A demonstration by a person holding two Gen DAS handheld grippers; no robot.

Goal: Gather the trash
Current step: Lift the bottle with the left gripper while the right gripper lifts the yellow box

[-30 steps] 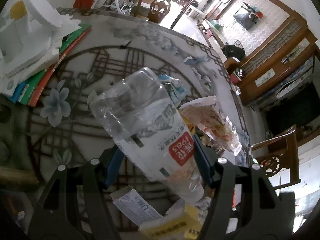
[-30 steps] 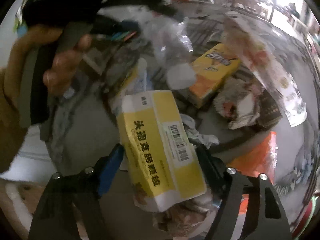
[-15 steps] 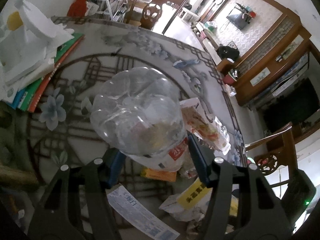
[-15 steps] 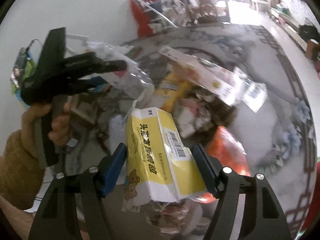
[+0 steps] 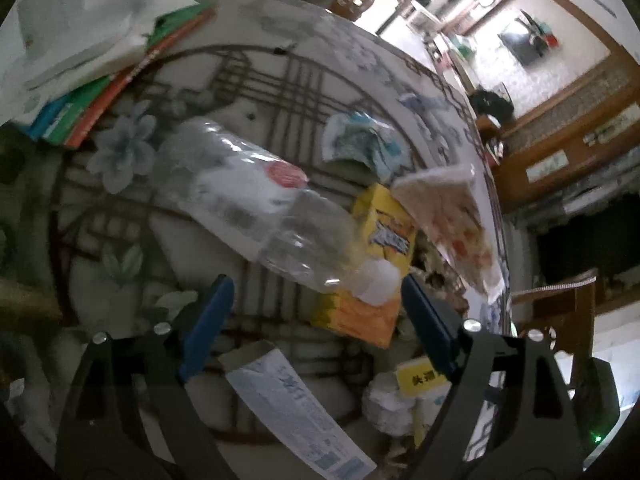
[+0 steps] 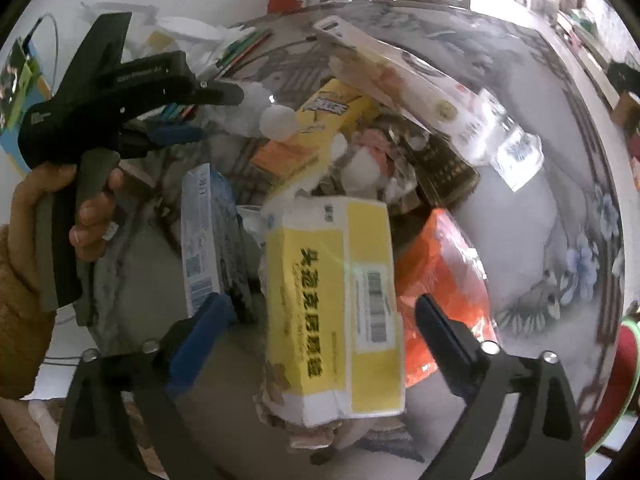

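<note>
In the left wrist view my left gripper (image 5: 316, 316) is open. The clear plastic bottle (image 5: 256, 208) with a white cap is free of the fingers, beyond their tips, its cap over the yellow-orange box (image 5: 372, 264). In the right wrist view my right gripper (image 6: 324, 328) is open. The yellow and white packet (image 6: 336, 312) lies between the spread fingers; whether they touch it I cannot tell. The left gripper (image 6: 192, 112) shows there too, held in a hand at the left, with the bottle's white cap (image 6: 278, 120) just past its fingertips.
A trash pile lies on the patterned round table (image 5: 240, 80): a long snack bag (image 6: 420, 84), an orange wrapper (image 6: 440, 276), a blue-white carton (image 6: 200, 236), crumpled tissue (image 5: 360, 144). Books and white papers (image 5: 88, 52) are stacked at the table's far left.
My left gripper has opened and let go of the bottle, which now lies beyond the fingers. My right gripper has opened around the yellow packet.
</note>
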